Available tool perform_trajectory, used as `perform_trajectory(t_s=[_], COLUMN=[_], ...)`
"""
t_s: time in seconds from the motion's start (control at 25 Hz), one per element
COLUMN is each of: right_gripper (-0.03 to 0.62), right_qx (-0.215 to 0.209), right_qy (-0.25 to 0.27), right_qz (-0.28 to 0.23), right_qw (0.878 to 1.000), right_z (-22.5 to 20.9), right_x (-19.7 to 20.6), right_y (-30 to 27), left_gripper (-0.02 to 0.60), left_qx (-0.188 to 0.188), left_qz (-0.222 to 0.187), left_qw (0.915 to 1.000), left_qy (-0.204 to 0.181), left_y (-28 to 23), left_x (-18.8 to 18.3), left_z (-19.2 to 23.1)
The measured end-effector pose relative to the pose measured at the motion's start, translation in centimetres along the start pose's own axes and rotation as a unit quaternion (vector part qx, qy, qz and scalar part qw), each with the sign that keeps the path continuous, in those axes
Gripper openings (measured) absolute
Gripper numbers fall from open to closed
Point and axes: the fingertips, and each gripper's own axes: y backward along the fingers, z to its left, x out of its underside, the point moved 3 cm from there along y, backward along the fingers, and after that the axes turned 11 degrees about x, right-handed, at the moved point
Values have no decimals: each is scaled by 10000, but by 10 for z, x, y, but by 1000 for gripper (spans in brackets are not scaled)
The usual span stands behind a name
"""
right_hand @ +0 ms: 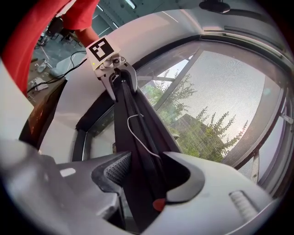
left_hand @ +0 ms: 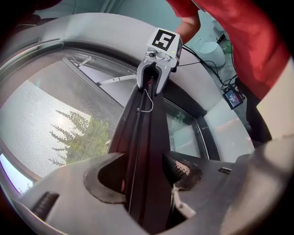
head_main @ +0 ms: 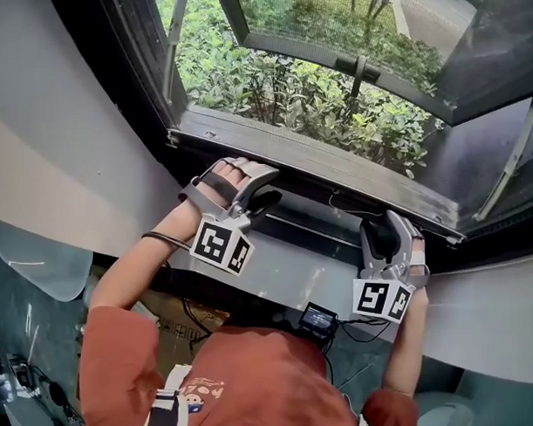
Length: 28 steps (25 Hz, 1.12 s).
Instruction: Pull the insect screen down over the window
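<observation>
The insect screen's dark pull bar [head_main: 314, 225] runs low across the window, just above the white sill [head_main: 286, 278]. My left gripper [head_main: 254, 201] is shut on the bar's left part and my right gripper [head_main: 381, 242] on its right part. In the left gripper view the bar [left_hand: 144, 137] passes between the jaws of that gripper [left_hand: 144, 173] and leads to the other gripper [left_hand: 156, 69]. The right gripper view mirrors this: bar [right_hand: 138, 137], own jaws [right_hand: 147, 176], far gripper [right_hand: 117, 75]. Grey mesh [left_hand: 46, 119] [right_hand: 229, 92] stretches above the bar.
A thin white cord loop [left_hand: 148, 101] [right_hand: 133, 126] hangs on the bar between the grippers. Outside are green bushes [head_main: 280, 86] and an outward-opened window sash [head_main: 342, 57]. A small screen device [head_main: 318, 319] with cables hangs below the sill.
</observation>
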Motion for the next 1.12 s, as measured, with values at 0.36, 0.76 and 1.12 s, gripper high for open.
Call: perform_trajectory(t_s=[0.36, 0.76, 1.12], right_gripper=[224, 224, 232], right_qx=[174, 126, 208], right_qy=[-238, -254, -495], right_qz=[-8, 13, -123], right_qw=[9996, 9996, 9985], right_z=[2, 3, 6], right_x=[-1, -3, 4], right_y=[1, -2, -4], left_gripper=[249, 245, 244], left_qx=[168, 297, 194], left_qz=[191, 201, 84], left_qw=[9988, 9991, 9997], left_qy=[-411, -238, -145], left_y=[1, 2, -5], left_x=[3, 6, 6], left_z=[-1, -1, -4])
